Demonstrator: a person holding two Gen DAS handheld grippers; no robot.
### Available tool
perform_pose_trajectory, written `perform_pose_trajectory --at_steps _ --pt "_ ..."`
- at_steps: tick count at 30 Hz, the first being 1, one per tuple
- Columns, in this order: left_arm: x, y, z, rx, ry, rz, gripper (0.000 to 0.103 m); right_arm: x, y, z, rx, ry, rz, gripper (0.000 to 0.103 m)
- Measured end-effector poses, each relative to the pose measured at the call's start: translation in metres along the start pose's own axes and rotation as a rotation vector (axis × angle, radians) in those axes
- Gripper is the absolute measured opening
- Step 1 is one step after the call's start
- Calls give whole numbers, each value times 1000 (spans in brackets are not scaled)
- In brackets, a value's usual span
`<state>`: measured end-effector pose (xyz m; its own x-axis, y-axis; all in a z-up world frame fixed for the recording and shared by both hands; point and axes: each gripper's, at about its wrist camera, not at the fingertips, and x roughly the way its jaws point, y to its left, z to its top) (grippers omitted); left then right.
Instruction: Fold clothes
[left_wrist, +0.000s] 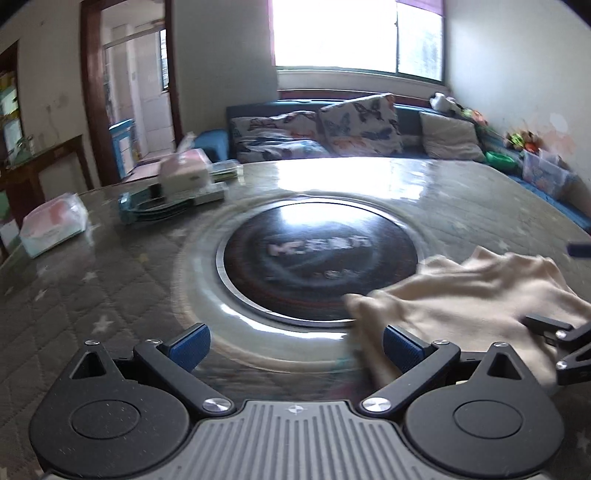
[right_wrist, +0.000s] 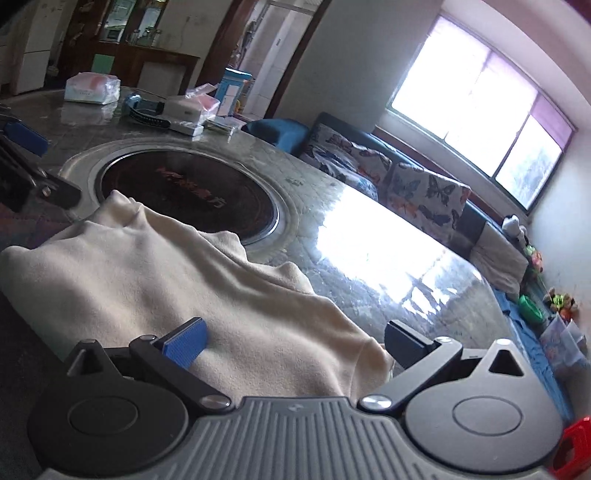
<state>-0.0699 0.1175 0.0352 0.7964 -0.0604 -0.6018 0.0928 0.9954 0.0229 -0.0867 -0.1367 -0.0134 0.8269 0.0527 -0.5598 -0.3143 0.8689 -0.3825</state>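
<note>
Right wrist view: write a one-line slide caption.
Open right gripper over a cream garment on the table.

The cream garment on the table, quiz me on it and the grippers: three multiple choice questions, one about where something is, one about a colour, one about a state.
1. Where does the cream garment lie?
A. on the sofa
B. on the table, its edge reaching over the dark round inset
C. on the floor

2. What colour are the pads on the gripper fingers?
A. blue
B. red
C. yellow

3. How does the left gripper stand?
A. shut on the garment
B. shut on a tissue pack
C. open, holding nothing

Answers:
1 B: the cloth rests on the table and overlaps the rim of the dark round inset.
2 A: the pads show blue in both wrist views.
3 C: its jaws are spread wide with only tabletop between them; the right gripper is open too, above the garment.
</note>
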Motion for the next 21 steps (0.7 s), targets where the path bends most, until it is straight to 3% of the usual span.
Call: perform_pose_trajectory --at_steps 9,21 --pt "19 46 -11 -49 36 24 102 14 -2 -3 102 -4 -12 103" --pt "11 5 0 3 41 -29 103 4 0 3 96 -38 12 103"
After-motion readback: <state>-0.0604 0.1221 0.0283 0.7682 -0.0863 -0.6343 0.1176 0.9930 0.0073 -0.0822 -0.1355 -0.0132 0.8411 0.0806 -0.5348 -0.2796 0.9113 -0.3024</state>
